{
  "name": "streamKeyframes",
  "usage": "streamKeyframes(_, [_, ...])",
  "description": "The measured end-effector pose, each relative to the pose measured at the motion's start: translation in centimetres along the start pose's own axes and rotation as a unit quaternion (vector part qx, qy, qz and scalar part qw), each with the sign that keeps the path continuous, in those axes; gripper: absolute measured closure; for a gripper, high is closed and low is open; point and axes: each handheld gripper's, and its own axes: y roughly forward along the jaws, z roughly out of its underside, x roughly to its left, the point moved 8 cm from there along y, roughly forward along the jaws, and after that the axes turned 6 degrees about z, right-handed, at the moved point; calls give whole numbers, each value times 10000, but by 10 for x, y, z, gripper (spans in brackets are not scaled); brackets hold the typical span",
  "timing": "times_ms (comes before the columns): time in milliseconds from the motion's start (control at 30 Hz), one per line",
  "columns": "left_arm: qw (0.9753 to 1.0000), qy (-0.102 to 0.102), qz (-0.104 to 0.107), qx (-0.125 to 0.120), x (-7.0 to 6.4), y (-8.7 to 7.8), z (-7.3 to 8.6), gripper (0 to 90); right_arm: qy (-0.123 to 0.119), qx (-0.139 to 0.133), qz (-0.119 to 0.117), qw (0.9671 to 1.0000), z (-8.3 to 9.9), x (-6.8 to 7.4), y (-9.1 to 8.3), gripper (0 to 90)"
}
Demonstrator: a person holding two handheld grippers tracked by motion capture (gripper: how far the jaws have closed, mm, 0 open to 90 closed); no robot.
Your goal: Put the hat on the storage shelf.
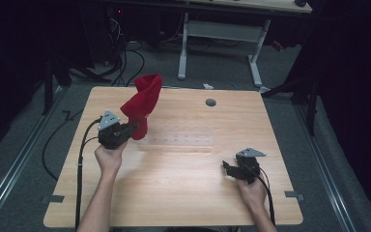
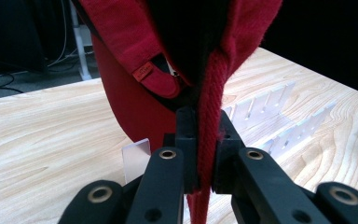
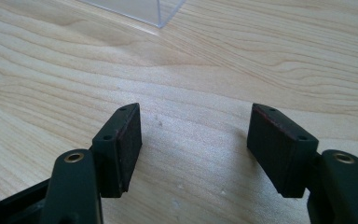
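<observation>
A red cap (image 1: 142, 104) is held up above the left half of the wooden table (image 1: 183, 193). My left gripper (image 1: 134, 128) is shut on its edge. In the left gripper view the red fabric (image 2: 135, 93) hangs just ahead, and a thick red seam (image 2: 208, 135) is pinched between the two black jaws of the left gripper (image 2: 205, 140). My right gripper (image 1: 228, 169) rests low over the table's right front, open. In the right gripper view its pads (image 3: 128, 140) stand wide apart over bare wood, and the right gripper (image 3: 193, 140) holds nothing.
A clear slotted acrylic rack (image 1: 178, 139) lies across the middle of the table; its dividers (image 2: 279, 121) show just beyond the cap and a corner (image 3: 161, 11) ahead of the right gripper. A grey grommet (image 1: 210, 102) sits near the far edge. Another desk (image 1: 222, 29) stands behind.
</observation>
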Motion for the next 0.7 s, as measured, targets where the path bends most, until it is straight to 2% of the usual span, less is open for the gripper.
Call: streamKeyframes(700, [9994,-181,-199,195,11,-3,11,840,-16,-7,-2,10000,0,0,0,355])
